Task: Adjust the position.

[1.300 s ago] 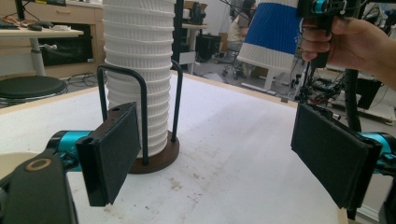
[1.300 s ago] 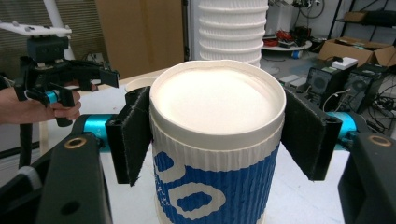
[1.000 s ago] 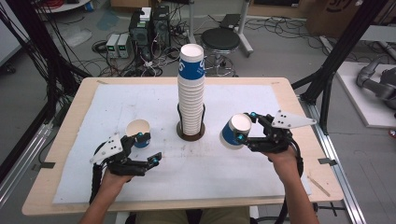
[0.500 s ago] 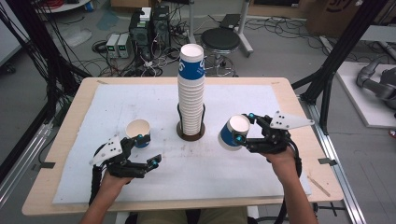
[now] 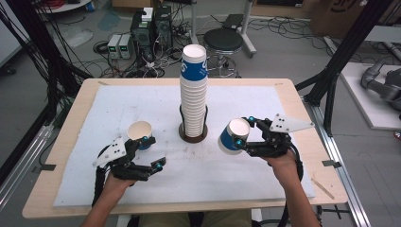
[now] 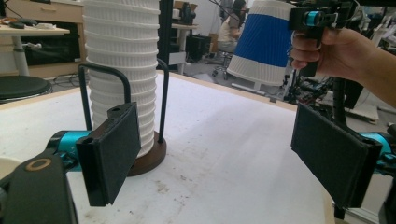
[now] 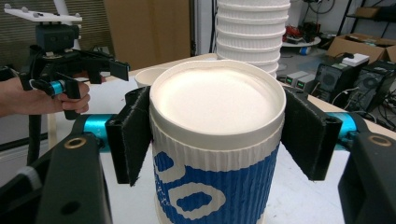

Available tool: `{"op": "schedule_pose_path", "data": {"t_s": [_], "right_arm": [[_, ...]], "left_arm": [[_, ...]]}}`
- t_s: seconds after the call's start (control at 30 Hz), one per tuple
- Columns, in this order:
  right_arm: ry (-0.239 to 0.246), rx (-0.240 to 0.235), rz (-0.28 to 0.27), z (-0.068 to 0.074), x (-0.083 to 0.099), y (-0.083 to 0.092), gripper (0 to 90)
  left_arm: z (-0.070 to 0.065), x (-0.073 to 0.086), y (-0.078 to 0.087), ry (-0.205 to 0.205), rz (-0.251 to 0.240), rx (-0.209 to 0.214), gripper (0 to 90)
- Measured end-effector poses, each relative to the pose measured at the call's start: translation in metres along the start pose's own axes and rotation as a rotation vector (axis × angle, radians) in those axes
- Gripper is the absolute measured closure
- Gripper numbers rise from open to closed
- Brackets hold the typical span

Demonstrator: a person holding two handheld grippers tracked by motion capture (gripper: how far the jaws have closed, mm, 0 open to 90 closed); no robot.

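Right of the cup stack (image 5: 193, 90), the right claw (image 5: 242, 131) pinches a blue-and-white paper cup (image 5: 232, 136) tilted above the counter (image 5: 293, 99), a touch lower and nearer the person than a second ago. At the left, the left claw (image 5: 153, 152) has hardly moved, its jaws spread and holding nothing, just beside a second paper cup (image 5: 140, 132) standing on the white mat (image 5: 118, 104). Bare mat lies open between both claws and along the near edge, while the stack's holder (image 5: 193, 135) stands close to the held cup.
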State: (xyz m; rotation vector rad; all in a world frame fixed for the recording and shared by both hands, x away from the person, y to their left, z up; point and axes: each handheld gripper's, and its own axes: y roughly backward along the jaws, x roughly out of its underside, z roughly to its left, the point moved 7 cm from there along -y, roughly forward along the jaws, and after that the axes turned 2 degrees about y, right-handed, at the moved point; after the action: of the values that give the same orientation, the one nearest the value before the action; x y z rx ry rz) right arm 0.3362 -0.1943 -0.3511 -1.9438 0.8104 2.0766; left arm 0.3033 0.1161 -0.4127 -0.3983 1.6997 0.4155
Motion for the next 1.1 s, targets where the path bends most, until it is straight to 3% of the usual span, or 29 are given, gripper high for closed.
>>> {"op": "schedule_pose_path", "data": {"t_s": [0.4,0.83,1.1], "right_arm": [[0.003,-0.045,0.007,0.010,0.000,-0.009,30.6],[0.011,-0.090,0.010,0.022,-0.003,-0.020,30.6],[0.003,-0.109,0.006,0.026,-0.002,-0.023,30.6]], "left_arm": [[-0.013,-0.003,-0.017,-0.011,0.016,0.049,15.5],[-0.028,-0.006,-0.057,-0.028,0.035,0.148,15.3],[-0.031,-0.006,-0.078,-0.026,0.050,0.173,15.3]]}}
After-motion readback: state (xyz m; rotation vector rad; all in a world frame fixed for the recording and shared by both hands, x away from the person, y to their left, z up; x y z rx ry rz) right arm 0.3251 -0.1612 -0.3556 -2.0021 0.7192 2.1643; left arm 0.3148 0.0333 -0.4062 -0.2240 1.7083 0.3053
